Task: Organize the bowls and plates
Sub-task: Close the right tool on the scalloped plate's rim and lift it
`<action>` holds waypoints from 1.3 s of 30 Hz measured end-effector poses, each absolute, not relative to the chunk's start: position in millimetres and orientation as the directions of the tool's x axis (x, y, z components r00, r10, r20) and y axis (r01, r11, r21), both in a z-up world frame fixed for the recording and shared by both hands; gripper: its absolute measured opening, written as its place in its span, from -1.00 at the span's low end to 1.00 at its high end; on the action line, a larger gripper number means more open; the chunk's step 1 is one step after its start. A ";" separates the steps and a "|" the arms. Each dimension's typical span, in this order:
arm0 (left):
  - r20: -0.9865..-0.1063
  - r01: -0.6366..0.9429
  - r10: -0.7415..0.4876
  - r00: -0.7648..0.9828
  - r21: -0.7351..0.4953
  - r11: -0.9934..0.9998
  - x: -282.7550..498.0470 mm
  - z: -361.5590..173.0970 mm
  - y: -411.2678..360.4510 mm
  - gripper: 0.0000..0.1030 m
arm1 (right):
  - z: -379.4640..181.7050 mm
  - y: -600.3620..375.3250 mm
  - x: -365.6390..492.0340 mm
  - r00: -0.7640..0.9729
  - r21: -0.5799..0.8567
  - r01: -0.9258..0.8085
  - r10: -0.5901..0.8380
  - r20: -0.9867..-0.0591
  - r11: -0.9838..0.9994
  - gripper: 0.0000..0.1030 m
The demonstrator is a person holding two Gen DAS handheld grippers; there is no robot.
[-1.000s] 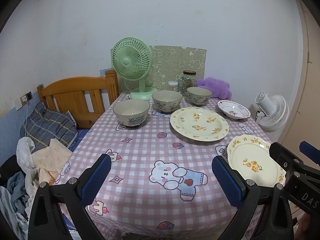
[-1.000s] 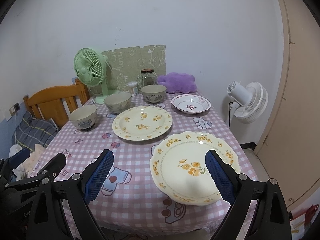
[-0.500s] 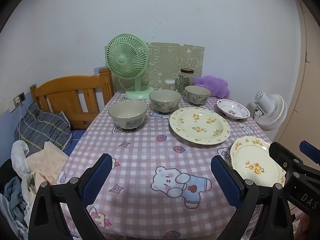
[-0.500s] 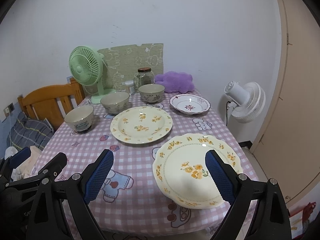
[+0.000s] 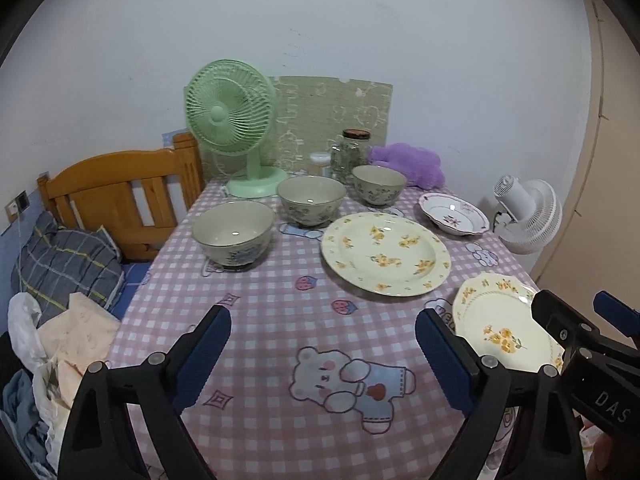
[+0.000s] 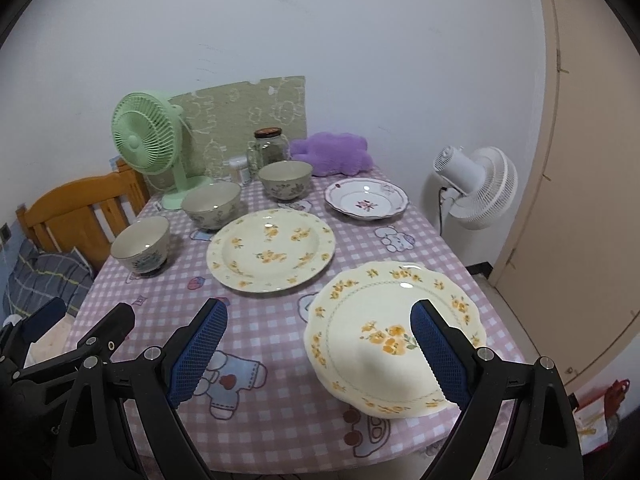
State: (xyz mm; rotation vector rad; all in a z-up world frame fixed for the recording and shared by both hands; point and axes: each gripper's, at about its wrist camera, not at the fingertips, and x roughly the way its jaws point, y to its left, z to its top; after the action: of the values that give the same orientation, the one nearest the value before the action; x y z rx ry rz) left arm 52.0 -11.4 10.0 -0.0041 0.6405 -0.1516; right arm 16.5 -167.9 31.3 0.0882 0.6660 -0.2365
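Both grippers have drawn back from the table; left gripper [image 5: 323, 354] and right gripper [image 6: 319, 350] gape empty, scalloped floral plate [image 6: 394, 336] at four o'clock.

Left gripper [image 5: 323, 354]: black angular frame, silver screws, blue textured jaws; right gripper [image 6: 319, 350] identical, white lettering "DAS".

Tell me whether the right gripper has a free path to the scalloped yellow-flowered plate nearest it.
Probably yes. The right gripper is open and holds nothing, and the scalloped plate lies flat just ahead at the table's near right edge, with nothing on it and nothing between them.
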 end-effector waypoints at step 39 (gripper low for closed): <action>-0.854 0.042 -0.044 0.519 -0.026 0.999 128.7 -91.2 -199.7 0.25 | -69.7 -362.4 117.4 0.522 -0.005 0.087 -0.050 -0.851 0.996 0.42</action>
State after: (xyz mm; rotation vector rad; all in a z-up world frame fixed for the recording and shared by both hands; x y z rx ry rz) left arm 128.7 -199.7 -91.2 -0.0022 1.0242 -0.0513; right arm 117.5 -362.4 -69.7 0.0404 1.0178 -0.0822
